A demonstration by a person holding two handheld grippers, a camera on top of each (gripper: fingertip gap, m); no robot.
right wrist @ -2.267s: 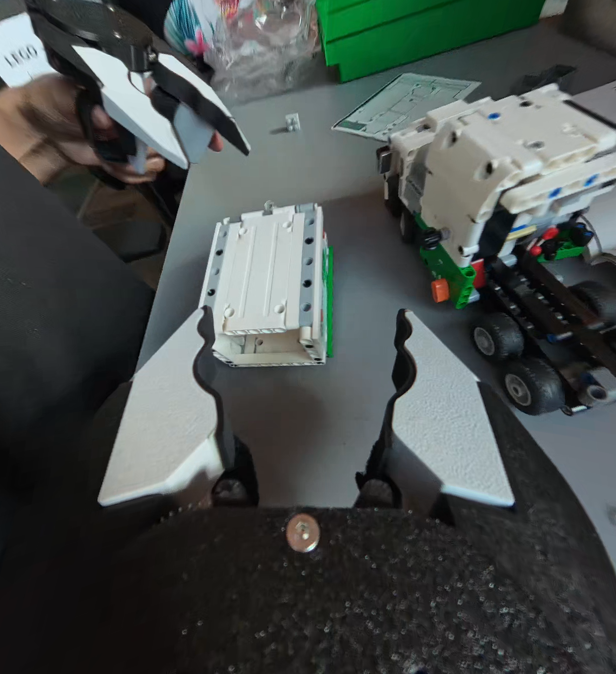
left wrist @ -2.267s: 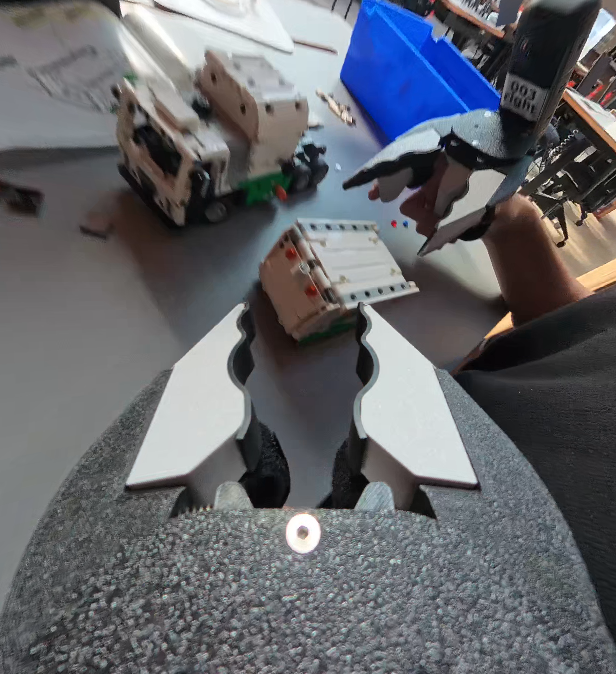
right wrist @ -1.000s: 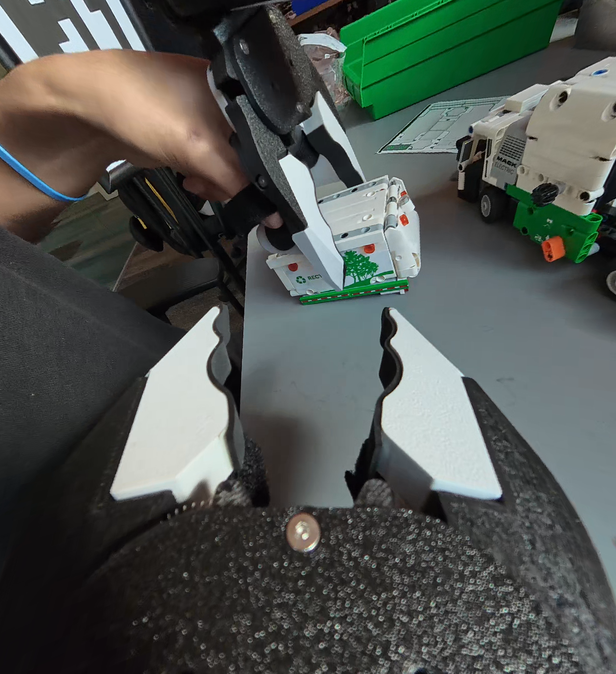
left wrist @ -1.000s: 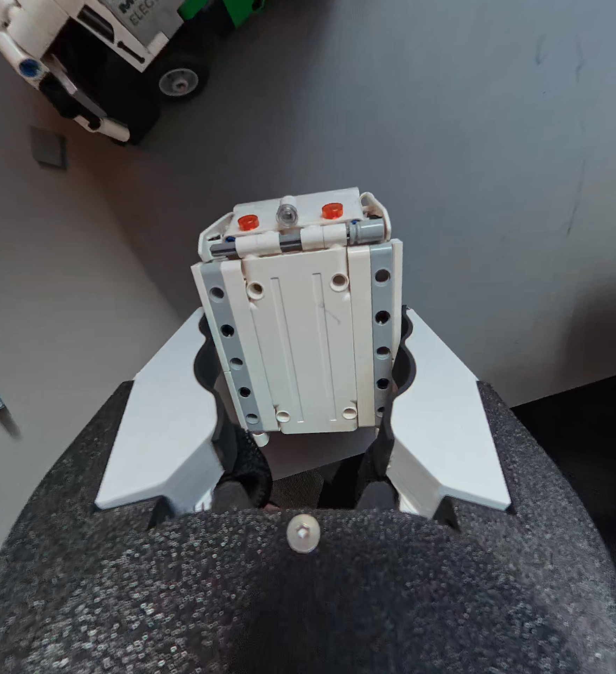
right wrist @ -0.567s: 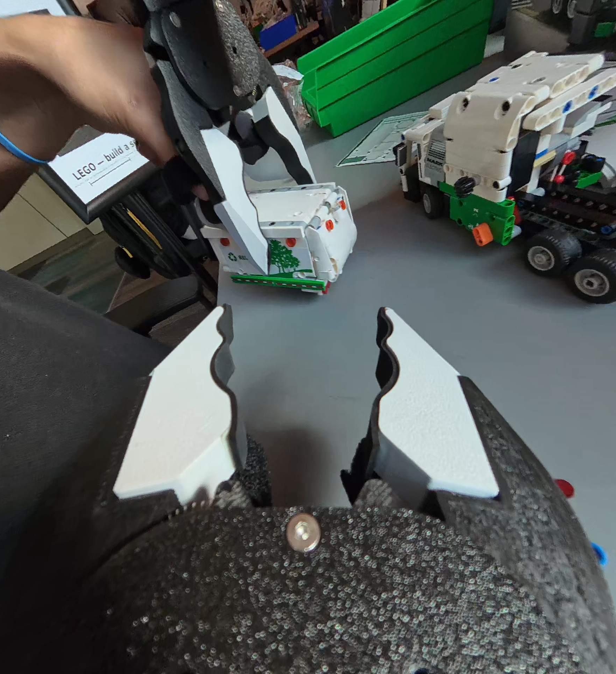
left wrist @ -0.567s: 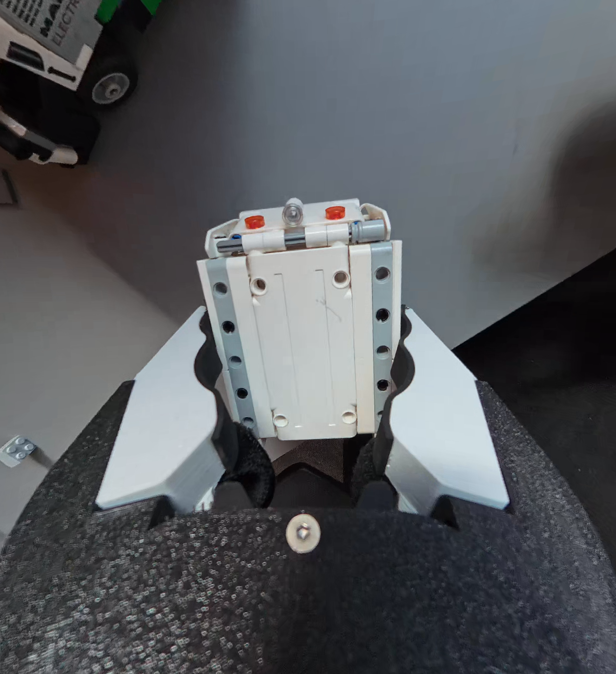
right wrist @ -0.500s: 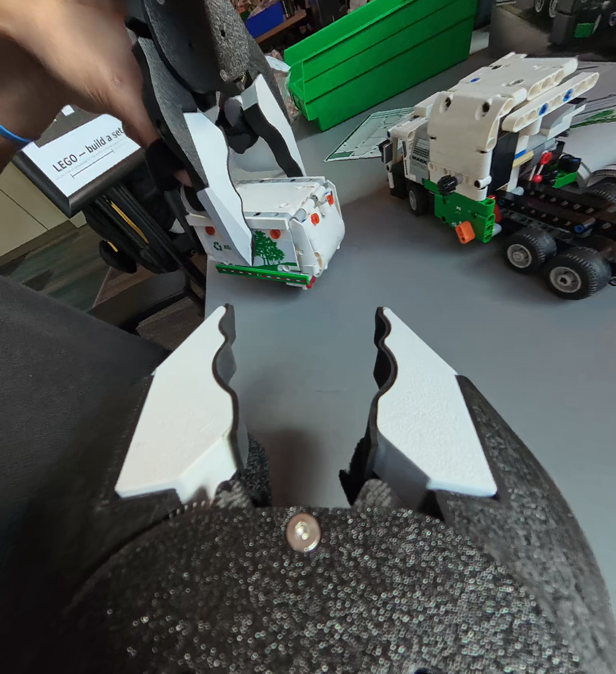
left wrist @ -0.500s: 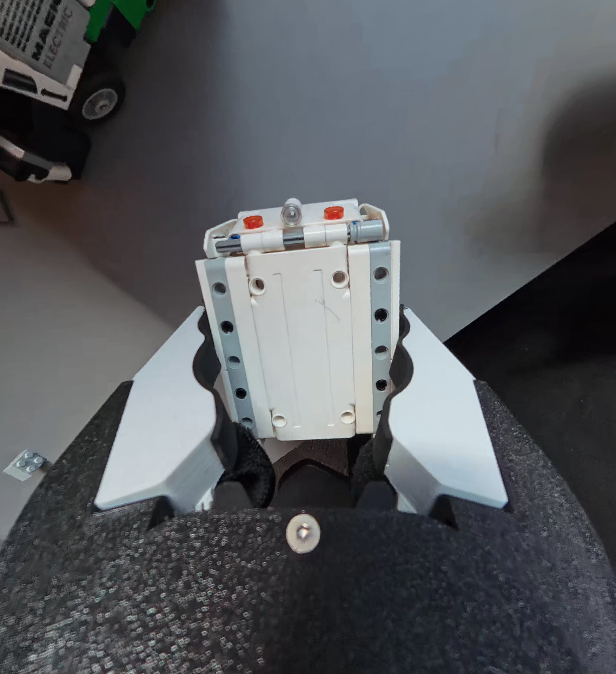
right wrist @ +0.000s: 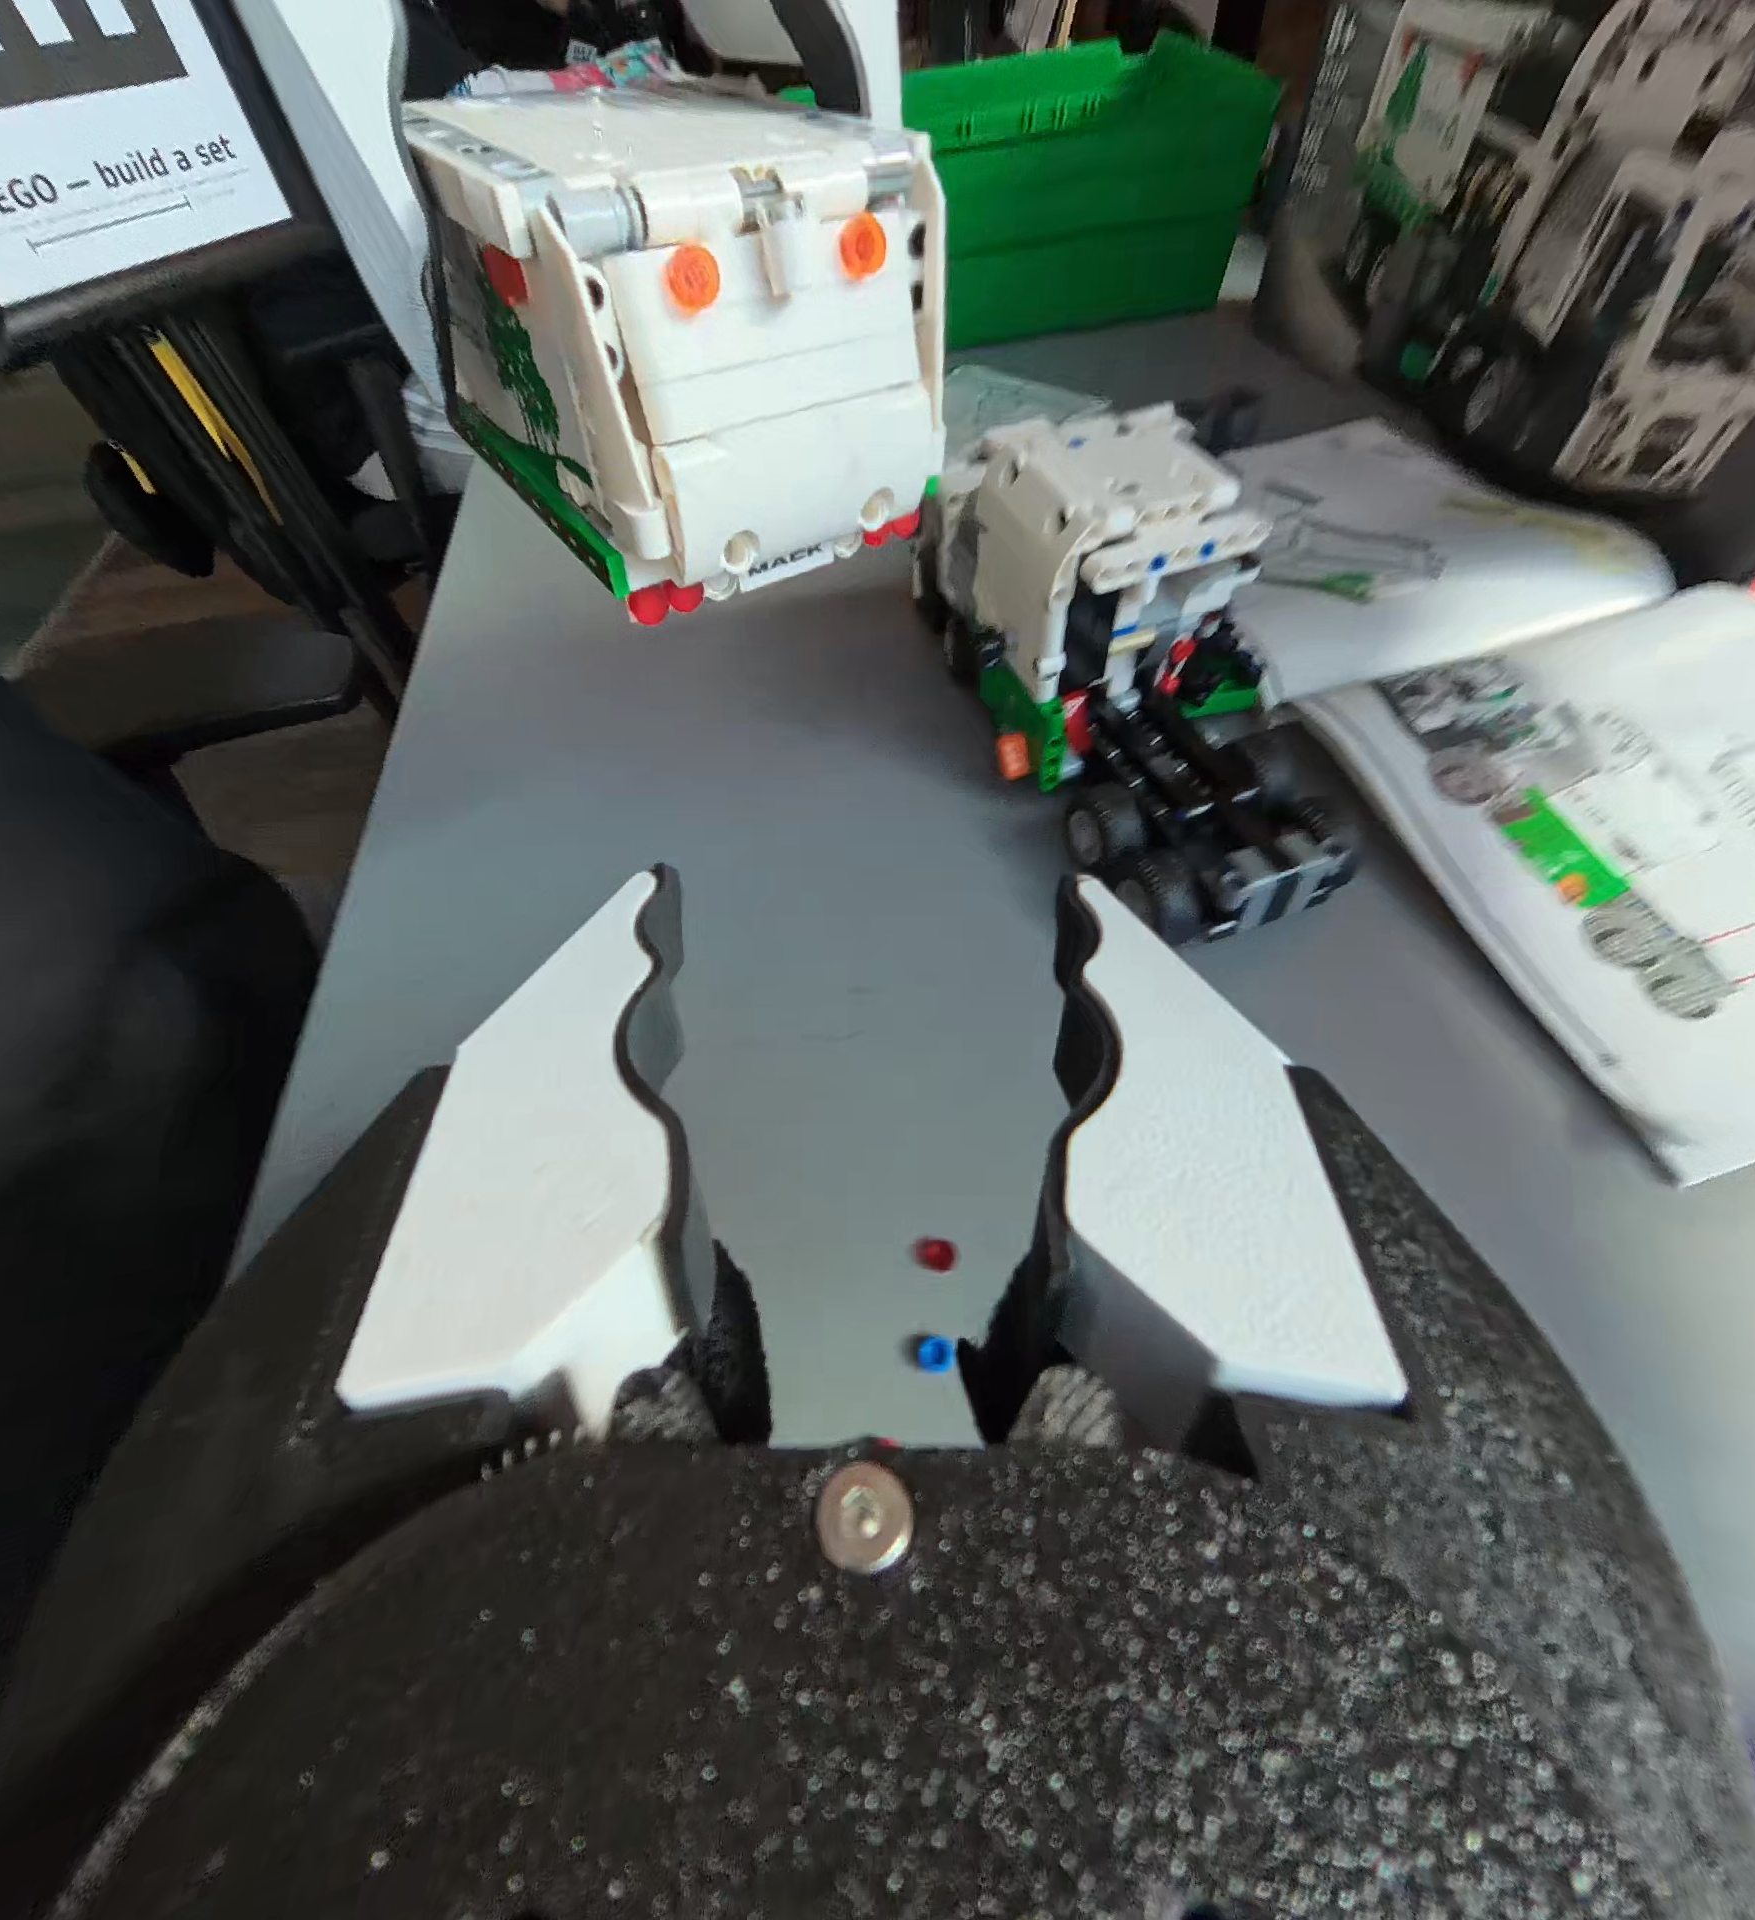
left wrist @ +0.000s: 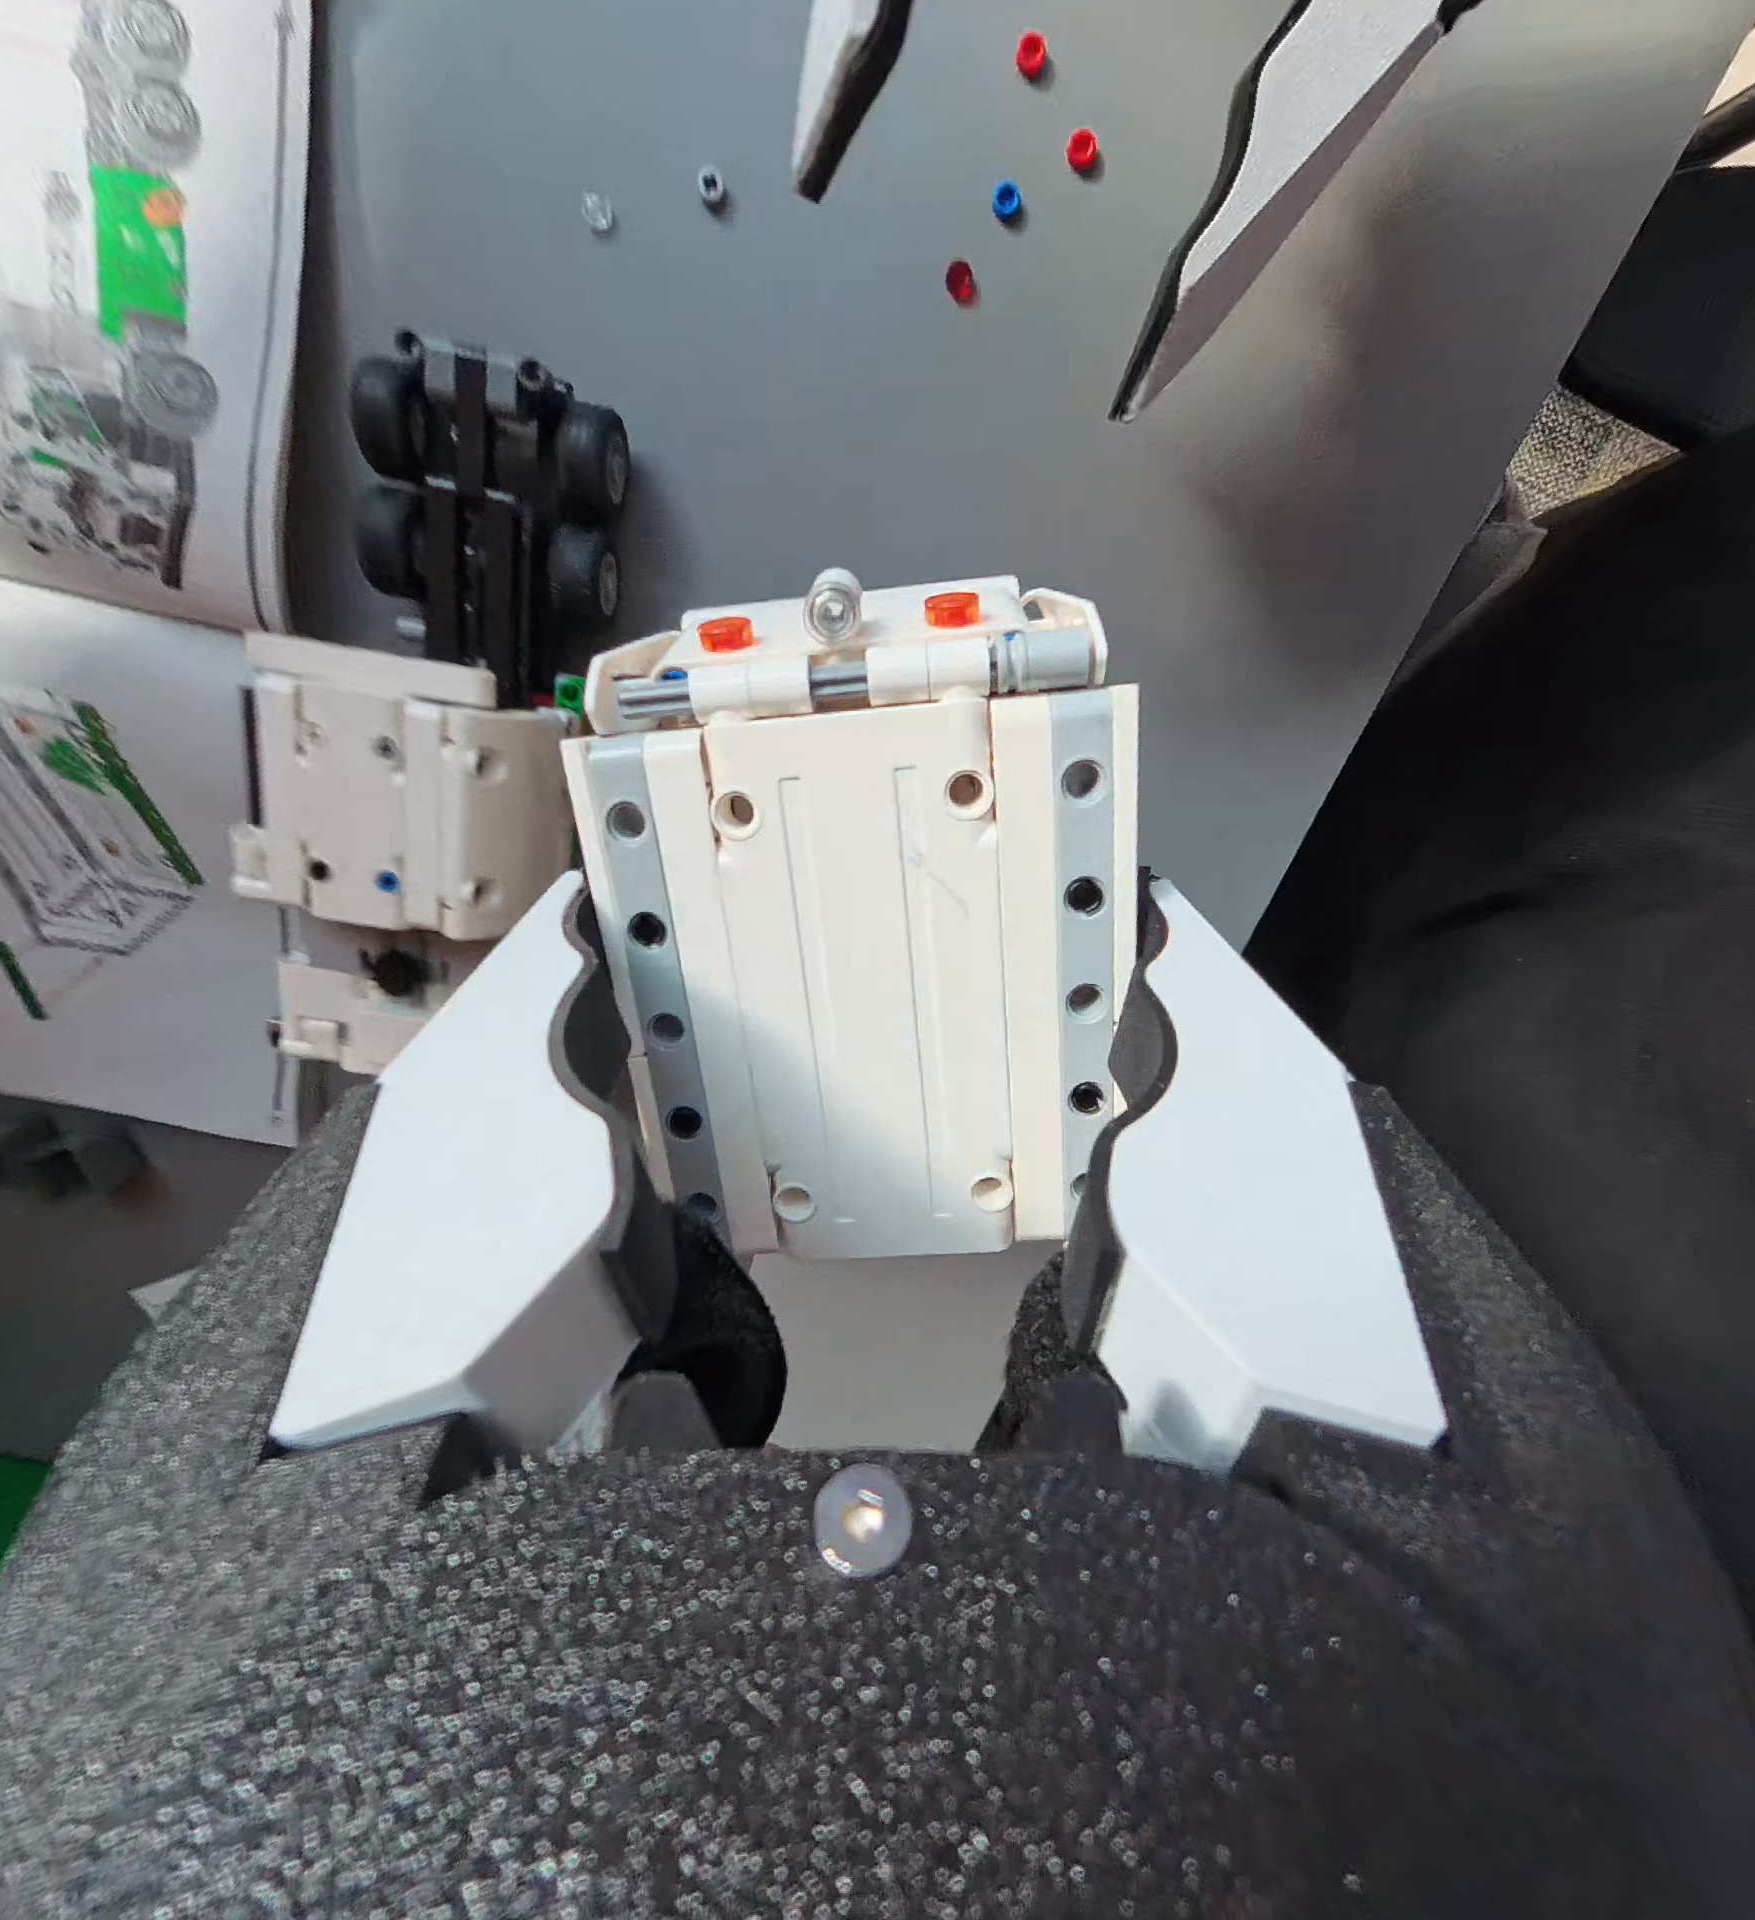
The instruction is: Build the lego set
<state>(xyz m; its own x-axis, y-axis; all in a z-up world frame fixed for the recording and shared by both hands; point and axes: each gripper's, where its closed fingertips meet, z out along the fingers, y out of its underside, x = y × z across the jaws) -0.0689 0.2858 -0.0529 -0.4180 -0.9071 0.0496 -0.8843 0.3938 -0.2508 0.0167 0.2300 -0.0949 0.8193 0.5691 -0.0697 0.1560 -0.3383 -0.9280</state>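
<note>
My left gripper (left wrist: 862,894) is shut on the white lego truck body (left wrist: 857,935), gripping its two grey-beamed sides. The right wrist view shows the body (right wrist: 707,343) held in the air above the grey table (right wrist: 748,790), its rear end with orange studs facing me. The truck chassis with white cab and black wheels (right wrist: 1091,582) stands on the table to the body's right. It also shows in the left wrist view (left wrist: 457,644), just left of the body. My right gripper (right wrist: 868,888) is open and empty over the table, short of both.
An open instruction booklet (right wrist: 1579,810) lies right of the chassis, with the set's box (right wrist: 1579,239) and a green bin (right wrist: 1081,187) behind. Small red (right wrist: 933,1252) and blue (right wrist: 932,1351) studs lie between my right fingers. A framed sign (right wrist: 94,156) stands far left.
My left gripper has lifted the white body off the table and turned it, bringing it beside the truck chassis. My right gripper has drawn back and stayed open.
</note>
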